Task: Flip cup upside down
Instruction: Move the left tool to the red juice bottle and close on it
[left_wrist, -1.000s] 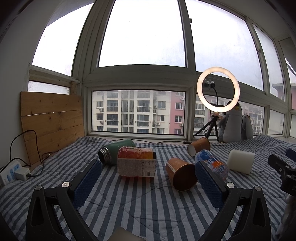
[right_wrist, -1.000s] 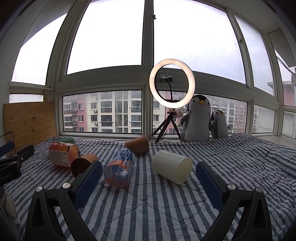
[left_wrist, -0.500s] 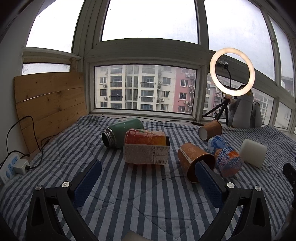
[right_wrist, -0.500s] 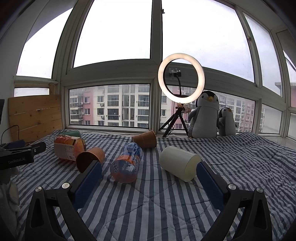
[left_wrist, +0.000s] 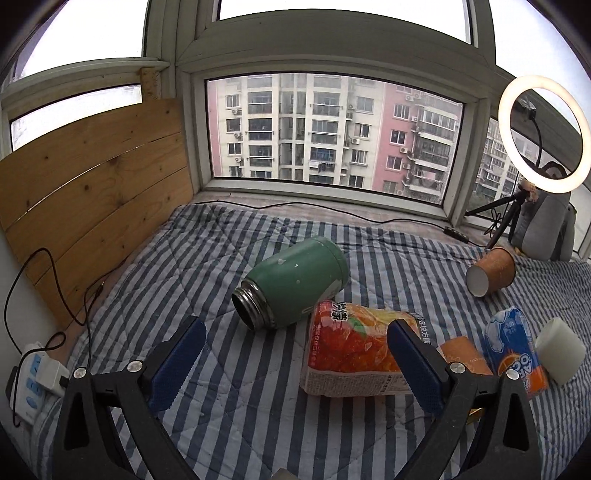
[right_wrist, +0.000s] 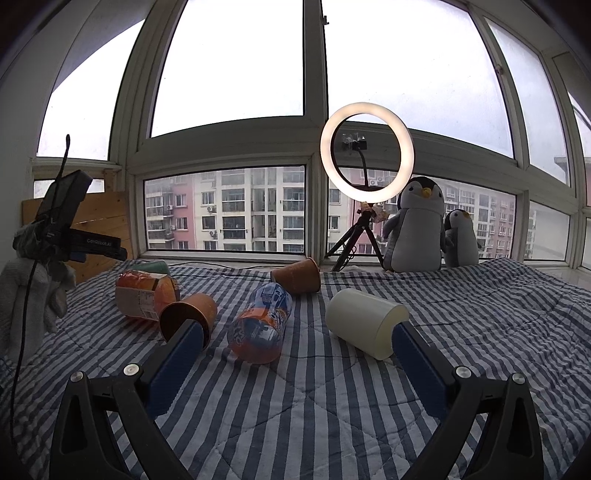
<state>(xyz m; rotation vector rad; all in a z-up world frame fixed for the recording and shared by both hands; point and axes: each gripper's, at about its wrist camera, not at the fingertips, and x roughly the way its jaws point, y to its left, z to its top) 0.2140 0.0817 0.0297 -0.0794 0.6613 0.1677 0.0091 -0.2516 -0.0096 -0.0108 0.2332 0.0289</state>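
The left tool (left_wrist: 295, 354) has moved in and dipped toward the bed (left_wrist: 258, 413), fingers apart and empty, so the green flask (left_wrist: 295, 282) and orange packet (left_wrist: 354, 350) now loom larger at its 12 o'clock. The nearer brown cup (right_wrist: 190, 317) lies on its side beside that packet, at 10 o'clock from the right tool (right_wrist: 297, 360), which is also spread and empty and has barely shifted.

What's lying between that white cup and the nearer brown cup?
A blue-and-orange bottle, on its side between white cup and brown cup; right wrist view.
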